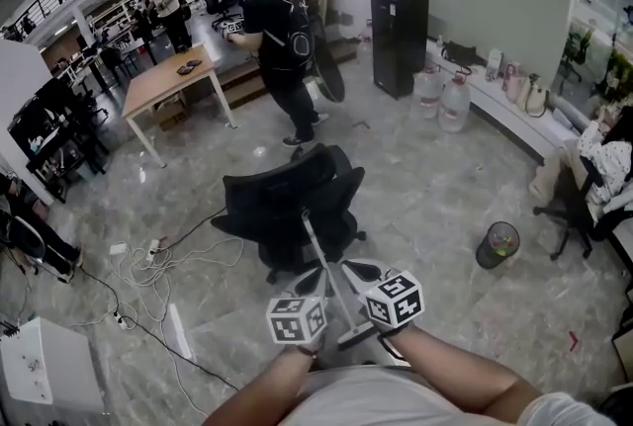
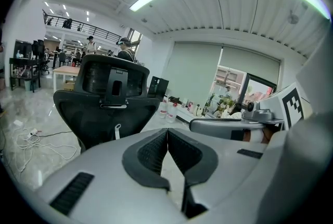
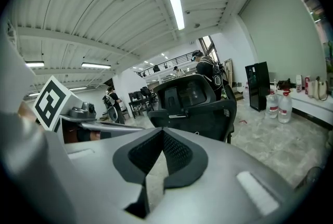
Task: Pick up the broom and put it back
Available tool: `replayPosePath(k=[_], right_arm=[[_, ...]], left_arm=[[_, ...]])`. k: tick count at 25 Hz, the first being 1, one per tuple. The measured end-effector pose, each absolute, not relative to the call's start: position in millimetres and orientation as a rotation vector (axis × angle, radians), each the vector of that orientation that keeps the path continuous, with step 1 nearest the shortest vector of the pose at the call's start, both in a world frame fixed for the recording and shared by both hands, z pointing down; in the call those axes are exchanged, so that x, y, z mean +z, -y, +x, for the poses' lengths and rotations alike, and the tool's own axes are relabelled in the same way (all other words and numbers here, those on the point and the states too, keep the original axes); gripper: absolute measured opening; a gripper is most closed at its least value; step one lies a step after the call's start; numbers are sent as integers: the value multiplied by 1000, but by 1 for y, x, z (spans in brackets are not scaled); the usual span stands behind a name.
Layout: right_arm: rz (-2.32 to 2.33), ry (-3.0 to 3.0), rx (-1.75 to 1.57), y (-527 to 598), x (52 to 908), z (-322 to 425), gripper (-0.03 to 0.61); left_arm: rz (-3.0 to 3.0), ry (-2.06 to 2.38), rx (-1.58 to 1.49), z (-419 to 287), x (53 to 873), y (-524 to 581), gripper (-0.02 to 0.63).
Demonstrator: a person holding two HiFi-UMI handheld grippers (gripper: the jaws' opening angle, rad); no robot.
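Note:
A thin grey pole (image 1: 324,271), seemingly the broom's handle, slants from the black office chair (image 1: 287,207) down to a dark bar (image 1: 356,337) by my body. It passes between my two grippers in the head view and shows in neither gripper view. My left gripper (image 1: 318,278) (image 2: 167,130) is shut, pads together with nothing between them. My right gripper (image 1: 358,272) (image 3: 162,131) is also shut and empty. Both point at the chair's back (image 2: 112,88) (image 3: 195,95), side by side.
White cables and a power strip (image 1: 148,266) lie on the tiled floor at left. A mesh bin (image 1: 497,244) stands at right. Further off are a standing person (image 1: 282,29), a wooden table (image 1: 173,78), a black cabinet (image 1: 399,39) and water bottles (image 1: 442,98).

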State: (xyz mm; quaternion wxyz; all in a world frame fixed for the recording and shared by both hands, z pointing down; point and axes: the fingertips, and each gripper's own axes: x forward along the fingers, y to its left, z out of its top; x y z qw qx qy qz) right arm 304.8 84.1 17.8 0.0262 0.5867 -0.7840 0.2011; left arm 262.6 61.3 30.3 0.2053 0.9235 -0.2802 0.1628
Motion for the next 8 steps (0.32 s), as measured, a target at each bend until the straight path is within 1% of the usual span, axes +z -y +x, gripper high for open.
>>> replayPosePath(k=[8], right_arm=[[1819, 2408, 661, -89, 29, 308, 2]], left_arm=[[2583, 775, 408, 264, 27, -66, 8]])
